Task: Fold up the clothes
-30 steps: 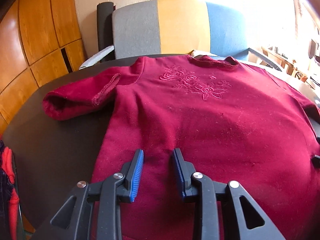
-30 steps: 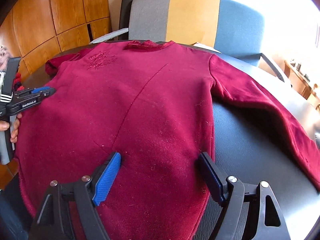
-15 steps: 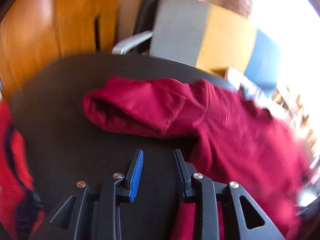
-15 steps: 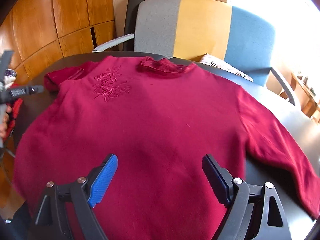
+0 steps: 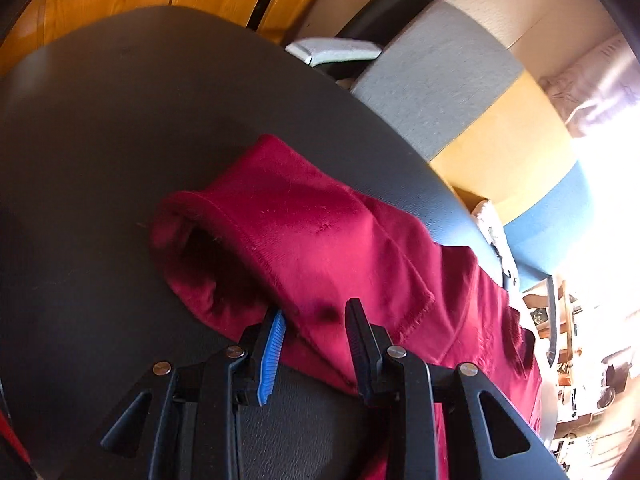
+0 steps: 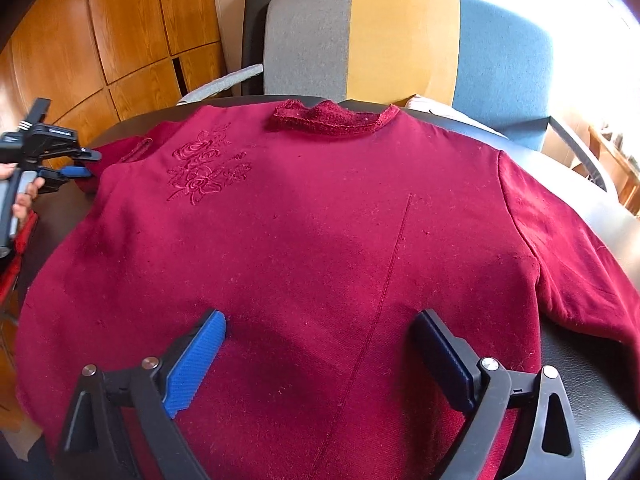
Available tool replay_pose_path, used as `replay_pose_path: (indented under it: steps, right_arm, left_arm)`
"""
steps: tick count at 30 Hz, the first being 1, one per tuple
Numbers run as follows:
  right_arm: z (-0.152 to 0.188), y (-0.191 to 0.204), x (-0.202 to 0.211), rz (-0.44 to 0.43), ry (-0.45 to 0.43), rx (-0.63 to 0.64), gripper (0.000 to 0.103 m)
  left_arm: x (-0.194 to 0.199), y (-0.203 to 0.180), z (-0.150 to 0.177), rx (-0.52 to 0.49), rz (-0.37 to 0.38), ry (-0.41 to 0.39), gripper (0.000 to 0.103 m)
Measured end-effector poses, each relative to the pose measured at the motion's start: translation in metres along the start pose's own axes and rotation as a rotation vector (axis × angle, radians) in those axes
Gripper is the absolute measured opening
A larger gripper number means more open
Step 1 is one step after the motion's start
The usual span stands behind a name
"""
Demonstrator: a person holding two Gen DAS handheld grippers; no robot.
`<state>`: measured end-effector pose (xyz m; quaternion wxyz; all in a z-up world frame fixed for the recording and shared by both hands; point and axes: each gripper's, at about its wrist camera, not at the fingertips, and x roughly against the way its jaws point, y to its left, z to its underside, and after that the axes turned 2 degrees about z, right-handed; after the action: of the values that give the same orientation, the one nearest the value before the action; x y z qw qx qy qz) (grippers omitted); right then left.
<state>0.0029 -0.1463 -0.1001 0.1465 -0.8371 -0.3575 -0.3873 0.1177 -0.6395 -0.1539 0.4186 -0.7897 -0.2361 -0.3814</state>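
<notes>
Sleeve-fold step is judged in hand. Red fleecy sweater (image 6: pixel 320 240) is spread flat on dark table (image 5: pixel 100 140), collar at 12 o'clock. Left gripper (image 5: pixel 314 320) jaws part-open astride the doubled sleeve cuff (image 5: pixel 256 240), not yet pinched. Right gripper (image 6: pixel 320 336) jaws have just been opening, wide, nothing clamped. Next: a pinch on cuff is called for.

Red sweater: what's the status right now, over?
Left gripper open at sleeve cuff. Right gripper opening wide, empty. Red sweater flat on table. Nothing blocking.
</notes>
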Motion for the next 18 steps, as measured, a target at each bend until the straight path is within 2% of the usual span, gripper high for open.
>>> replay_pose_path:
  steps: [2,3,4,5,6,7,9,12,13,14,16,18]
  right_arm:
    - [-0.001,0.002,-0.002,-0.001,0.001,0.003,0.098]
    - [-0.001,0.003,-0.003,-0.001,0.001,0.002,0.098]
    - [-0.001,0.003,-0.003,-0.002,0.001,0.002,0.099]
    - [-0.001,0.003,-0.003,-0.003,0.002,0.001,0.099]
    - [-0.001,0.003,-0.003,-0.004,0.002,0.001,0.099]
    - [-0.001,0.003,-0.003,-0.004,0.002,0.0,0.1]
    - [-0.001,0.003,-0.003,-0.005,0.002,-0.001,0.1]
    - [-0.002,0.003,-0.004,-0.008,0.003,-0.001,0.101]
    - [-0.002,0.003,-0.004,-0.009,0.003,-0.001,0.101]
    - [-0.002,0.003,-0.004,-0.009,0.003,-0.001,0.101]
    - [-0.002,0.003,-0.004,-0.01,0.002,-0.002,0.101]
    - [-0.002,0.003,-0.003,-0.011,0.001,-0.003,0.101]
  left_arm:
    - [-0.008,0.002,-0.003,0.03,-0.006,0.015,0.028]
    - [-0.007,0.002,-0.004,0.046,0.008,0.005,0.024]
    - [-0.005,0.003,-0.005,0.062,0.022,-0.005,0.014]
    - [-0.004,0.004,-0.006,0.078,0.036,-0.016,0.009]
    - [0.001,0.005,-0.009,0.098,0.053,-0.039,0.007]
    - [0.013,0.007,-0.014,0.124,0.069,-0.083,0.007]
    - [0.041,0.014,-0.025,0.197,0.052,-0.183,0.007]
    - [0.082,0.026,-0.04,0.294,-0.06,-0.318,0.008]
    - [0.092,0.029,-0.045,0.315,-0.101,-0.346,0.013]
    - [0.096,0.03,-0.049,0.318,-0.137,-0.344,0.017]
    - [0.099,0.031,-0.053,0.323,-0.163,-0.322,0.023]
    - [0.104,0.03,-0.052,0.337,-0.181,-0.332,0.023]
